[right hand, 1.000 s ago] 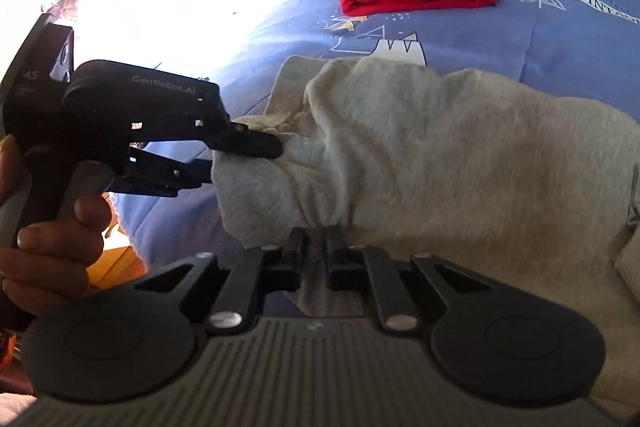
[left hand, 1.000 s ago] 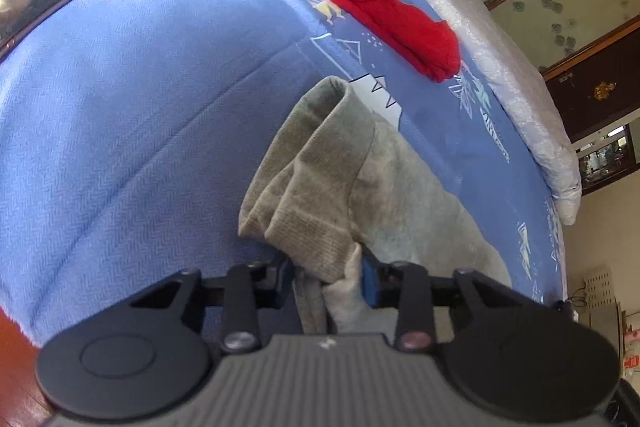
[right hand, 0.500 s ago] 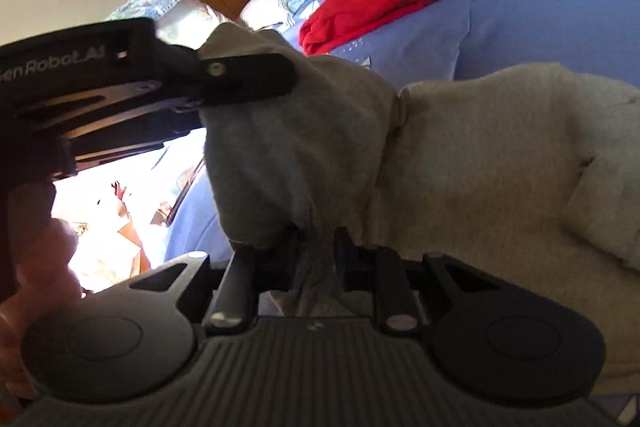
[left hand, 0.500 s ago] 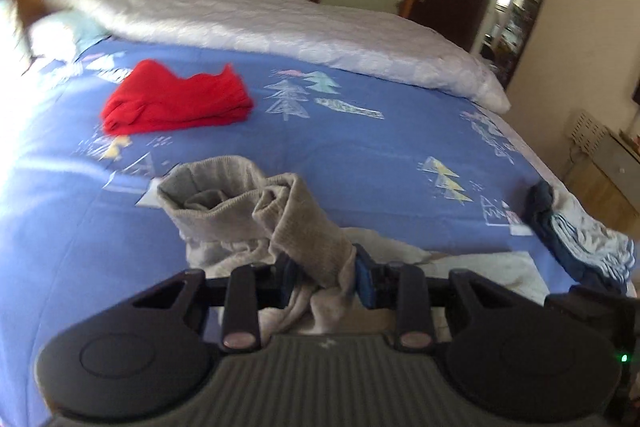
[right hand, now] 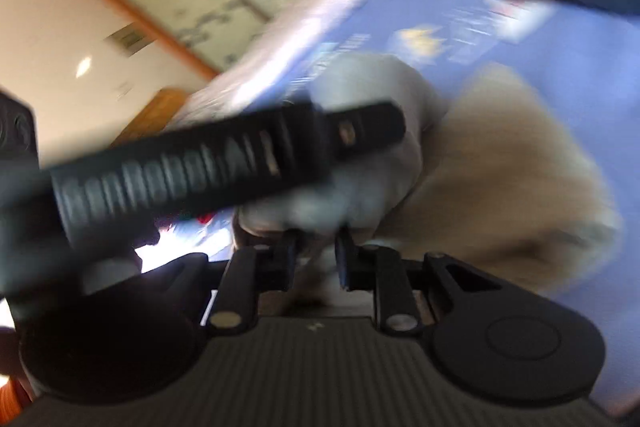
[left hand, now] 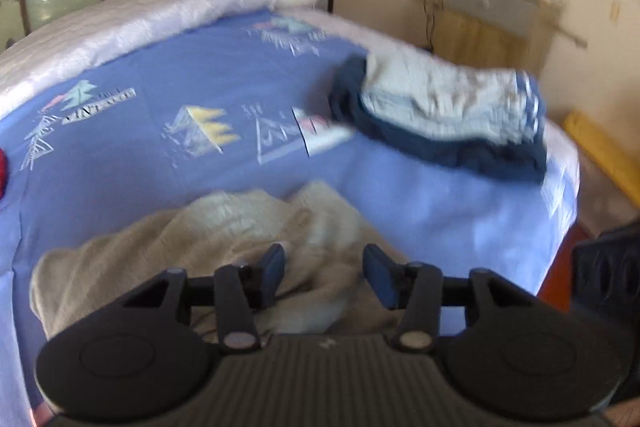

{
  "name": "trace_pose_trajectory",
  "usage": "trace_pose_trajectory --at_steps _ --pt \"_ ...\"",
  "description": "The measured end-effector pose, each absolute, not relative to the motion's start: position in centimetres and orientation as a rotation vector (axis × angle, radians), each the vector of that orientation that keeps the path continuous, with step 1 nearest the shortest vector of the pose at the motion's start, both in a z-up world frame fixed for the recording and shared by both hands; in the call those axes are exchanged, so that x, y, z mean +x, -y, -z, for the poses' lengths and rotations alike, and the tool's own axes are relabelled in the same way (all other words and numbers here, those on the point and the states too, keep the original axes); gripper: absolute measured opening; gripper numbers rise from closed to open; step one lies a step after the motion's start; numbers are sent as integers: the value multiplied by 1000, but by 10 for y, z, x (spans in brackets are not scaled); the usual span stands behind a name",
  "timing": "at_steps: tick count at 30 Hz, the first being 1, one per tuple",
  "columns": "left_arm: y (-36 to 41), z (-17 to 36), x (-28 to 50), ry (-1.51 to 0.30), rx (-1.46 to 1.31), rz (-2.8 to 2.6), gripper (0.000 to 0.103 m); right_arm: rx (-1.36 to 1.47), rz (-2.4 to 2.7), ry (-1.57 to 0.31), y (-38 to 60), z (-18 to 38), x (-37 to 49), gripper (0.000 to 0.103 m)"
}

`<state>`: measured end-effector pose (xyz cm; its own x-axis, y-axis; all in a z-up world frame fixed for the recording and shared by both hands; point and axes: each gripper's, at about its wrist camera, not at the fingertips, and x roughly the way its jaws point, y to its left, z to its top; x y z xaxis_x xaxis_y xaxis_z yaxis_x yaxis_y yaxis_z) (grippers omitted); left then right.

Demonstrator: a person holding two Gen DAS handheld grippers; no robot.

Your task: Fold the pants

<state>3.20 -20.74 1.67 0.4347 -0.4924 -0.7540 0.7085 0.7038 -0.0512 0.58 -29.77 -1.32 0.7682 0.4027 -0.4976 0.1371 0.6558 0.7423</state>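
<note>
pants: the beige-grey pants point(left hand: 224, 239) are bunched on the blue bedspread point(left hand: 168, 75), right in front of both tools, with the heap's long axis running roughly left to right in the left wrist view

left gripper: the left gripper point(left hand: 324, 277) is held over the near edge of the heap, jaws have just been opening and are spread fairly wide; fabric is seen in the gap, but the blue pads point(left hand: 274, 267) aren't pressed on it (so it's read as let go)

right gripper: the right gripper point(right hand: 316, 255) is set narrow, and a fold of the pants point(right hand: 500, 163) is seen between the fingers; whether it's truly pinched can't be told through the blur

key relation: the cloth lies straight ahead of and below both sets of fingers; the right one is judged the nearer, being buried in the fold

only in left view: the flat spread of the heap is shown, plus a dark-blue-and-pale folded pile point(left hand: 444, 115) further off near the bed's corner

only in right view: the left tool's black finger is seen crossing over the bunched cloth, which is hidden from its own camera
</note>
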Motion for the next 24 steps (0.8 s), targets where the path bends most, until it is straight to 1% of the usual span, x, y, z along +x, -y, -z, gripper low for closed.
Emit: trace_pose_trajectory --at_steps 3,4,5,9,10,12,13,15,20,21,22,23,24 --pt "187 -26 31 -846 213 792 48 958 -148 -732 316 31 -12 26" --pt "174 -37 33 -827 176 785 52 972 -150 -727 320 33 -21 26" --pt "161 -46 35 -803 132 779 56 971 -152 -717 323 30 -29 28" --pt "90 -72 45 -735 -3 656 62 936 -130 -667 342 11 -49 33" --pt "74 -71 47 -741 -13 608 63 935 -107 -643 349 10 -56 35" --pt "47 -61 52 -784 -36 525 64 958 -61 -594 362 7 -60 44" --pt "35 -53 54 -819 -57 490 64 971 -47 -575 366 8 -58 47" --pt "17 -36 57 -888 -112 456 64 982 -34 -568 372 13 -45 57" --pt "3 -3 55 -984 -162 404 64 933 -62 -658 365 27 5 58" --pt "3 1 56 -999 -160 399 64 932 -72 -695 360 31 16 58" --pt "2 5 55 -1014 -155 400 64 933 -78 -744 364 33 22 54" --pt "3 9 54 -1023 -148 399 64 917 -83 -782 359 33 28 30" --pt "7 10 55 -1028 -141 399 64 867 -60 -796 352 28 31 21"
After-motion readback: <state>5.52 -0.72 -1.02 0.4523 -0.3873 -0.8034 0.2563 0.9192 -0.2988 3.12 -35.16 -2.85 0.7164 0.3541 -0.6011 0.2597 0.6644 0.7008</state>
